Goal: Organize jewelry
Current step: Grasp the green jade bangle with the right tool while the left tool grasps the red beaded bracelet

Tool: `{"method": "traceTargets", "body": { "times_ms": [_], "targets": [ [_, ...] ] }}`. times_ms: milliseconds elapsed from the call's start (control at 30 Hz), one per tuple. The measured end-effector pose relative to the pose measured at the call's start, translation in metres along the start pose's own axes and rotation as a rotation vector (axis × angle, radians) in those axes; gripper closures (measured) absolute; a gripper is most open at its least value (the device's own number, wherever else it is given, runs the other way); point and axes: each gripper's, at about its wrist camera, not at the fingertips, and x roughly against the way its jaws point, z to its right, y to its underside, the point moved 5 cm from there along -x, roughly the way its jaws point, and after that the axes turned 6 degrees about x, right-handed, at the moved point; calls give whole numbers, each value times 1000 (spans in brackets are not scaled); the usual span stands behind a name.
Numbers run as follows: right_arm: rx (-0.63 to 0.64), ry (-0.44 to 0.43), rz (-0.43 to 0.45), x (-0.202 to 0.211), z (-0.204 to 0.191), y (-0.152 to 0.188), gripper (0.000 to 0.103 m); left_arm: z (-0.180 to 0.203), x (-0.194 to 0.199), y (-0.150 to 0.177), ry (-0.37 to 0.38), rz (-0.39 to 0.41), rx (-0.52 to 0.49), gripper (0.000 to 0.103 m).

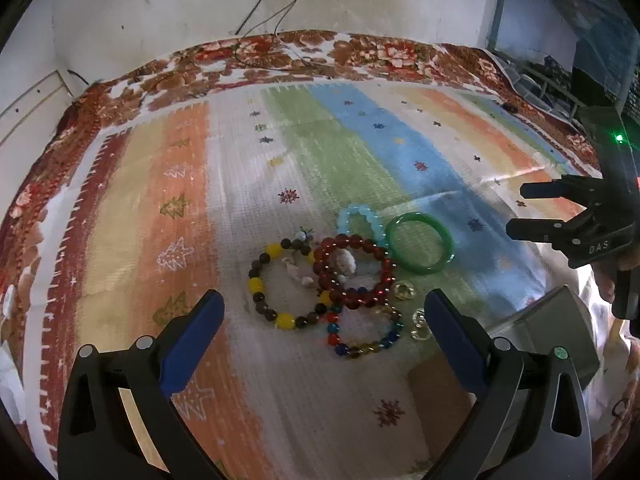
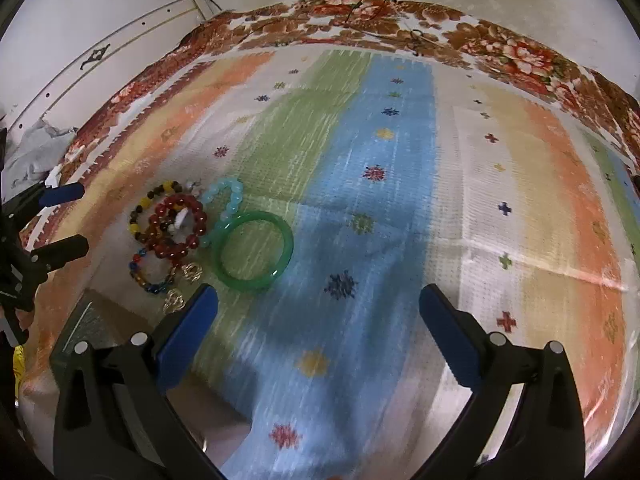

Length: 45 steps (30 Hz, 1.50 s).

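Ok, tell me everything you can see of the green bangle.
The green bangle is one solid, glossy, translucent ring, jade-like or glass by its look, with no beads or clasp. It lies flat on the striped cloth at the right end of the jewelry cluster. The pale blue bead bracelet meets its rim; neither gripper touches it.

Both wrist views over shared jewelry (image 1: 348,280)

A striped mat (image 1: 248,184) covered the floral bed (image 1: 384,52). On it, toward the near edge, lay clustered beaded bracelets (image 1: 352,272), a green bangle (image 1: 420,244) and a box (image 1: 556,320).
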Motion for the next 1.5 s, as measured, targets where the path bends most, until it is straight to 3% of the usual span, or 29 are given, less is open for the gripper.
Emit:
{"method": "traceTargets", "body": {
  "times_ms": [100,200,233,333,367,400,533,633,833,933,1000,1033,1100,1367,1500],
  "targets": [
    [14,-5,-9,-11,-2,-7,4,-6,-8,-4,35,-10,4,6],
    [42,-1,-17,-21,-5,-13,5,-9,-17,-9,70,-26,3,15],
    [50,-2,-22,-25,-6,-15,10,-10,-22,-10,80,-36,5,18],
    [57,-3,-37,-35,-7,-20,16,-10,-36,-10,94,-69,-21,35],
    [57,-4,-45,-39,-8,-21,20,-9,-42,-9,105,-88,-32,45],
    [59,-19,-59,-43,-9,-22,28,-8,-46,-8,116,-105,-39,49],
    [78,-33,-86,-54,-17,-24,32,-8,-57,-10,146,-139,-38,51],
    [80,-32,-108,-64,-17,-25,43,-6,-63,-9,163,-144,-48,53],
    [96,-39,-125,-76,-18,-23,56,-3,-72,-5,131,-136,-99,69],
    [96,-36,-127,-81,-18,-22,59,-3,-77,-4,126,-142,-109,69],
    [100,-42,-120,-81,-18,-22,71,-4,-77,-4,135,-140,-101,69],
    [95,-51,-120,-81,-18,-22,83,-4,-77,-5,139,-139,-96,73],
    [91,-52,-129,-82,-18,-21,93,-4,-77,-4,151,-142,-93,83],
    [61,-20,-119,-78,-18,-20,95,-3,-66,-4,123,-121,-104,90],
    [58,-10,-95,-68,-17,-20,94,-2,-52,-10,145,-93,-75,90]
  ]
}}
